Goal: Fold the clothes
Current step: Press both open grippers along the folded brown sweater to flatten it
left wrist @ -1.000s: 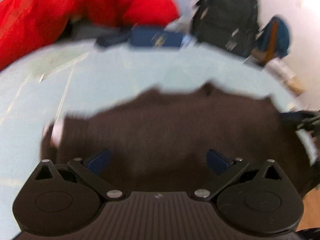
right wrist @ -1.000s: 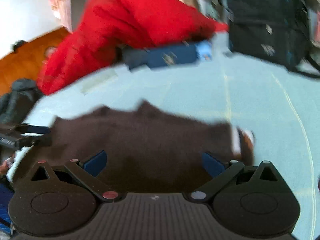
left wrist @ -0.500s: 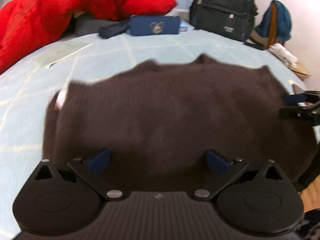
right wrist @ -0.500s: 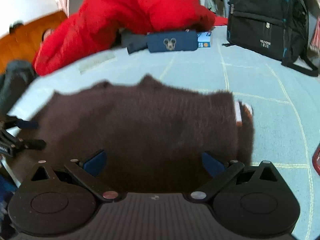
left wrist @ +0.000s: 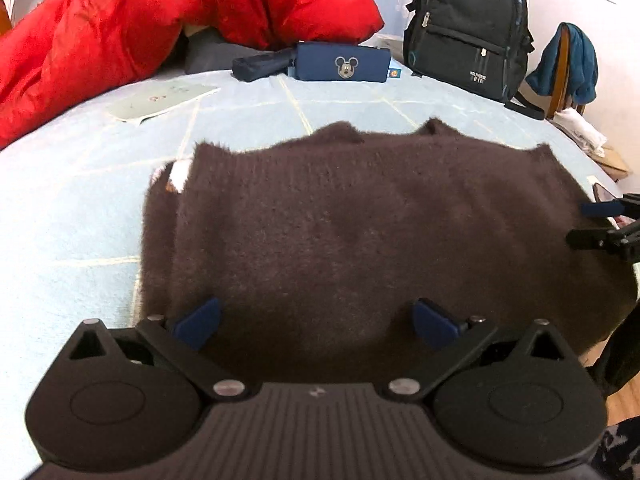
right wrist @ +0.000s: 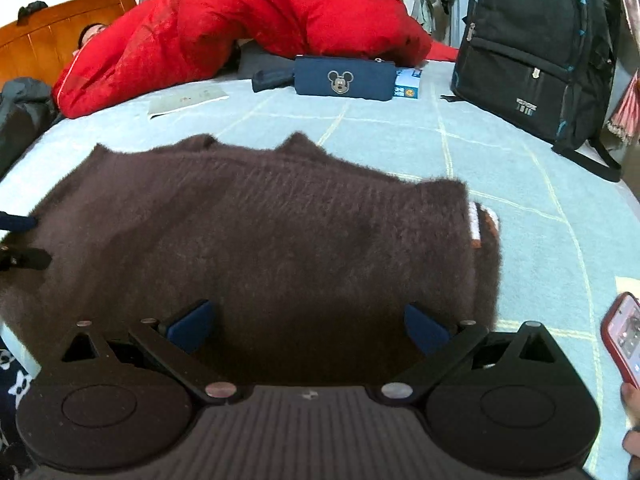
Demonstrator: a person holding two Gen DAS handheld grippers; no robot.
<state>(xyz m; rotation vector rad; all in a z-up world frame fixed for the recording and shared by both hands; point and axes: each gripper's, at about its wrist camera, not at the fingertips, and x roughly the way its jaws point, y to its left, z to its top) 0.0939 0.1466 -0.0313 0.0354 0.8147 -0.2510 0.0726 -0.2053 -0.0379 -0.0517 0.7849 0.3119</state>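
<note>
Two grippers, left gripper and right gripper, hover at the near edge of the brown sweater, jaws wide, gripping nothing. Sweater lies spread flat on the blue bed, sleeves tucked, likely for flat folding.

Both grippers are the same build. The left gripper has a matte black ribbed body, a tiny pale logo in the middle, two big round housings with circular insets, and black linkage arms pinned with silver screws. The fingers carry dark blue pads. The right gripper matches, with blue-padded fingers too.
</note>
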